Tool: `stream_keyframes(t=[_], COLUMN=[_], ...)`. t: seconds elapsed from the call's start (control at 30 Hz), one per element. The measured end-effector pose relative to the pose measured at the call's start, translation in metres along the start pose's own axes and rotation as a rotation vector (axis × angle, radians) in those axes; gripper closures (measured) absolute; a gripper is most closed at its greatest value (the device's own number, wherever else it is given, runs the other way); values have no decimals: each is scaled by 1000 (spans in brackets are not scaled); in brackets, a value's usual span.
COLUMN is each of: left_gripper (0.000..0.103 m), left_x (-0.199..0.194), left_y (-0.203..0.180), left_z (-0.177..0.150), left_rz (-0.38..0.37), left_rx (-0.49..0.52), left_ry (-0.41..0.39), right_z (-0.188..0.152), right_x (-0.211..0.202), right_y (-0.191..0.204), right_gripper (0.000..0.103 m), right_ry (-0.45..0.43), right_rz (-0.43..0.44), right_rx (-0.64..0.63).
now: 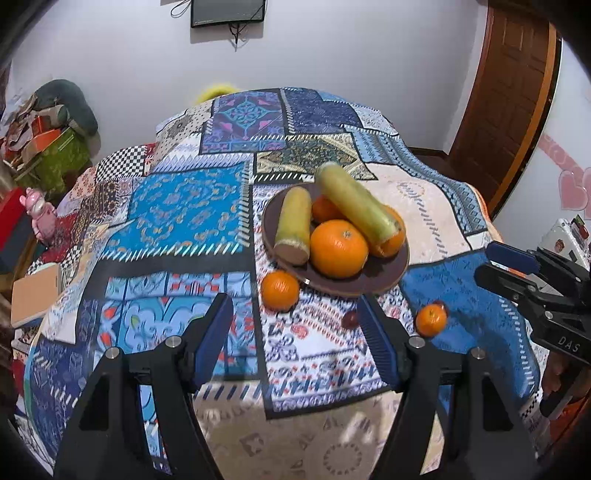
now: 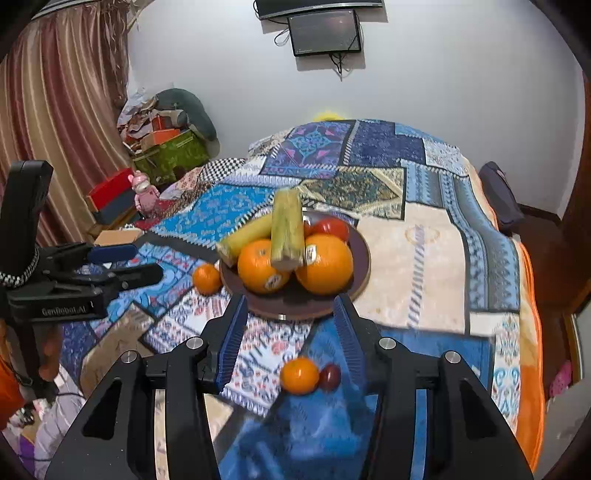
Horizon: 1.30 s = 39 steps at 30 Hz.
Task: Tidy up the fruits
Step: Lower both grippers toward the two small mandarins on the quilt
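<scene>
Patchwork cloth (image 1: 184,206), wall screen (image 2: 325,33), pink figurine (image 2: 142,192), striped curtain (image 2: 55,122)

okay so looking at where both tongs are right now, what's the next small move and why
Probably lower the right tongs onto the small orange lying loose on the cloth, beside a dark red fruit. The tongs are open and empty with it right ahead, and the plate is close.

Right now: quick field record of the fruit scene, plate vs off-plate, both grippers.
surface: patchwork cloth
plate: brown, round, on the cloth
on plate: two yellow-green stalk pieces, large oranges, one red fruit at the back
off plate, left: small orange beside the rim
off plate, right: small orange touching a small dark red fruit
left gripper: open, empty
right gripper: open, empty, the loose pair lies between its fingers in view
</scene>
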<state>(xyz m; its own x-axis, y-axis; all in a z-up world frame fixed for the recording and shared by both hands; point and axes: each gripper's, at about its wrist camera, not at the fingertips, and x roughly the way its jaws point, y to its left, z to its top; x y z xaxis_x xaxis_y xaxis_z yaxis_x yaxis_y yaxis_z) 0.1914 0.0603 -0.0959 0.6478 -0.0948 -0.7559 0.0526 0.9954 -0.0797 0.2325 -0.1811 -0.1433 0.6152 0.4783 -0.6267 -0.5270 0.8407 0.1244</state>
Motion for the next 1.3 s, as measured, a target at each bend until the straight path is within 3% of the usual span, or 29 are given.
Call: stream_keyframes(t=[0.27,0.43,0.5,0.87,1.1,1.3], left_gripper=[34,34,34,36,48,49], left_x=[14,23,28,50,69,90], left_y=[20,30,33,27,25,22], left_z=[-29,-35,-35,-24,-10,0], left_rz=[-8,-8,-21,-32,-49,-31], left_rx=[-38,-52,-63,-37,-20,2], left_ry=[56,57,66,76,106,133], right_z=[-35,-46,-50,-50,-46,-41], right_x=[23,34,36,57,66,70], right_y=[0,-5,-5,-11,-8,-9], right_gripper=[58,76,78,78,78,78], right_ry=[80,132,148,187,193,200], right_rz=[-4,31,38,24,43,72], right_rx=[17,58,64,88,76,86])
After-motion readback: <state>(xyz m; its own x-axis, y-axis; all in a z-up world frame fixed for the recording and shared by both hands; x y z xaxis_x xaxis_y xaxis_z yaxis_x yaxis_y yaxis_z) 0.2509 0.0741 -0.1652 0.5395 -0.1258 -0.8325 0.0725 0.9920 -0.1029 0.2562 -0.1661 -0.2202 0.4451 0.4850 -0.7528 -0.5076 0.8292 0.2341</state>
